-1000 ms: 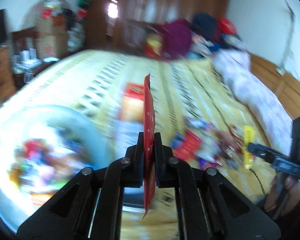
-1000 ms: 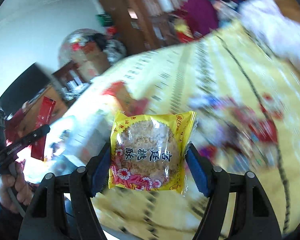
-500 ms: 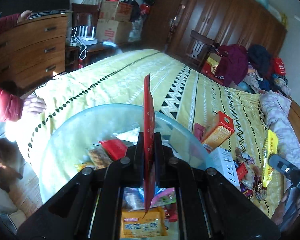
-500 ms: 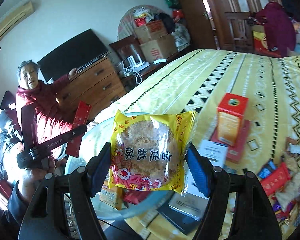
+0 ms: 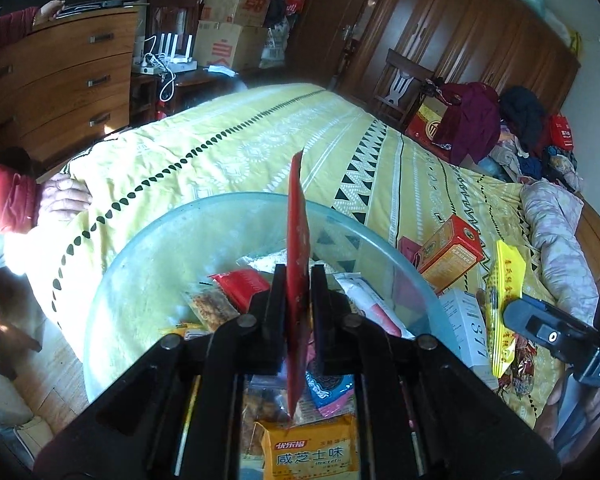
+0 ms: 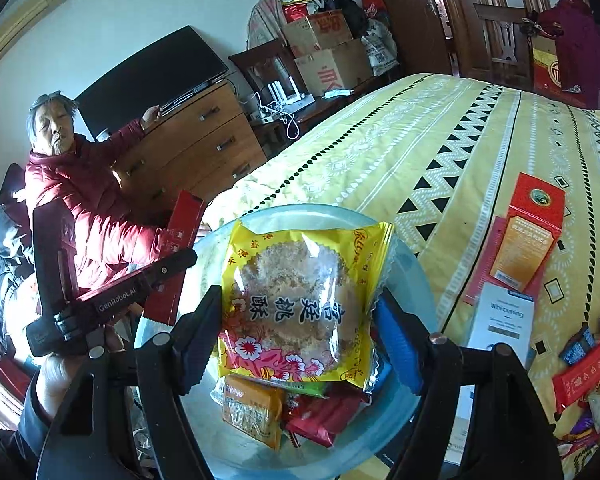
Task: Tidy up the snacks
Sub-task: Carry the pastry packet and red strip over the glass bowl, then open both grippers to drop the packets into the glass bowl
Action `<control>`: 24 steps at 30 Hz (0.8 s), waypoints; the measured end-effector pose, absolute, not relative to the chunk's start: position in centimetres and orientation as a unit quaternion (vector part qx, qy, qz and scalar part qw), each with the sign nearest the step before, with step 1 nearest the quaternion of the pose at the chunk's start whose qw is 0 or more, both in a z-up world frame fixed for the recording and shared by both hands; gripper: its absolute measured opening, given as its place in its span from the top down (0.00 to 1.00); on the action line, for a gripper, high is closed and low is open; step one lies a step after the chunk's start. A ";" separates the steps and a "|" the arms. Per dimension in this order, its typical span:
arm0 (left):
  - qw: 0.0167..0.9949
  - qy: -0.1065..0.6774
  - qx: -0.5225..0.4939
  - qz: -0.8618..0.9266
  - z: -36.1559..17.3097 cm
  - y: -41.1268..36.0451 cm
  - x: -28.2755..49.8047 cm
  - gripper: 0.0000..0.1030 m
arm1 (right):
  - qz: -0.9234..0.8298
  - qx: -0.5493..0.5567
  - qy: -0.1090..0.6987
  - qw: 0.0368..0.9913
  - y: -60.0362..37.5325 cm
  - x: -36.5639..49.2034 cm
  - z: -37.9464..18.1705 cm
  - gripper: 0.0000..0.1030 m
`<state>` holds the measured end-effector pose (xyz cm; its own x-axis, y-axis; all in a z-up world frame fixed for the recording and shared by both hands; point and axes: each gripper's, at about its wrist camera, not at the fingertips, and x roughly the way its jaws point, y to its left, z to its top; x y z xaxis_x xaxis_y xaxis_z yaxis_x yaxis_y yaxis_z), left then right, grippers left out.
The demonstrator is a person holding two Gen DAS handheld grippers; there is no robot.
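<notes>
My left gripper (image 5: 298, 280) is shut on a flat red snack packet (image 5: 297, 236), held edge-on above a clear glass bowl (image 5: 148, 248) with several snack packets in it. In the right wrist view the left gripper (image 6: 180, 264) and its red packet (image 6: 178, 256) hang at the bowl's left rim. My right gripper (image 6: 300, 312) is shut on a yellow walnut-cookie packet (image 6: 300, 304), held over the same bowl (image 6: 416, 272). The cookie packet (image 5: 500, 300) also shows edge-on in the left wrist view at the right.
The bowl sits at the corner of a bed with a yellow patterned cover (image 6: 440, 140). An orange-red box (image 6: 528, 232), a white box (image 6: 500, 320) and loose snacks (image 6: 584, 368) lie on the bed at the right. A person in a red jacket (image 6: 84, 208) sits left, by a wooden dresser (image 6: 188, 140).
Both grippers have swung left from the loose snack pile to above the bowl, each still holding its packet. In the last half second they came a little closer over the bowl.
</notes>
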<state>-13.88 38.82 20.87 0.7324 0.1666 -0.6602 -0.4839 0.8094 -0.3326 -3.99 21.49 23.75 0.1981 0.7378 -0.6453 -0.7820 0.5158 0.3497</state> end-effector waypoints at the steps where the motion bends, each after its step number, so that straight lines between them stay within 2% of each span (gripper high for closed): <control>1: 0.896 0.318 -0.253 0.181 20.8 39.0 -14.0 0.69 | 0.491 -0.030 0.401 0.773 21.9 -4.0 23.7 0.23; 2: 0.895 0.316 -0.256 0.182 20.8 39.1 -14.1 0.54 | 0.490 -0.032 0.399 0.775 22.2 -4.1 23.8 0.22; 5: 0.897 0.302 -0.260 0.194 21.1 39.2 -14.6 0.32 | 0.490 -0.029 0.389 0.780 22.5 -4.3 24.3 0.14; 10: 0.896 0.292 -0.272 0.195 21.8 39.0 -14.9 0.29 | 0.486 -0.025 0.367 0.793 20.8 -5.3 25.3 0.14; 16: 0.930 0.282 -0.197 0.128 24.2 32.5 -13.1 0.28 | 0.416 -0.013 0.351 0.839 11.1 -6.6 22.9 0.12; 24: 0.943 0.303 -0.120 -0.064 24.9 18.8 -9.9 0.24 | 0.220 0.055 0.451 0.863 -8.7 -6.2 13.8 0.12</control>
<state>-9.89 18.82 24.93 0.8084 -0.1924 -0.5563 0.0474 0.9633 -0.2643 -6.24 -8.69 13.83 0.4967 0.4284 -0.7549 -0.3301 0.8976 0.2922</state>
